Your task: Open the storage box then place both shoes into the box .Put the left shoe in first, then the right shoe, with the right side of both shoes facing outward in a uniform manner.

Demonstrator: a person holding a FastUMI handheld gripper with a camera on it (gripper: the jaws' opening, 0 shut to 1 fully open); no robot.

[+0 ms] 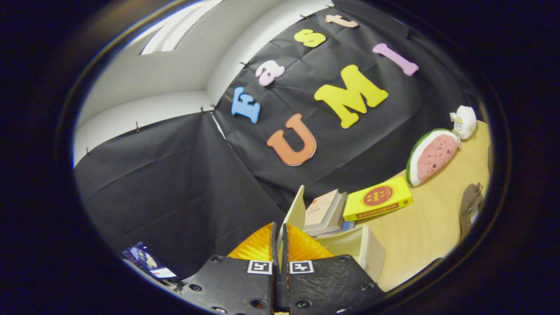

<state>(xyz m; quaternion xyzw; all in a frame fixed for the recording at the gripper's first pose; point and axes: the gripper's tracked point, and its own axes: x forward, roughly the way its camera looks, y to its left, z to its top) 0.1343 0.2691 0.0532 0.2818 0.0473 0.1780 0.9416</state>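
My gripper (279, 234) is shut on the thin cream lid (296, 212) of the storage box; the lid's edge runs up from between the two fingers and stands raised. The cream box body (365, 247) sits just ahead and to the right of the fingers on the wooden table (428, 227). A brown-grey object (471, 203), possibly a shoe, lies on the table far to the right; I cannot tell which shoe it is. The view is tilted.
A stack of books (326, 210) and a yellow book (378, 199) lie just beyond the box. A watermelon plush (433, 155) and a white plush (464, 121) lean by the black cloth wall. A small printed packet (146, 260) lies low on the left.
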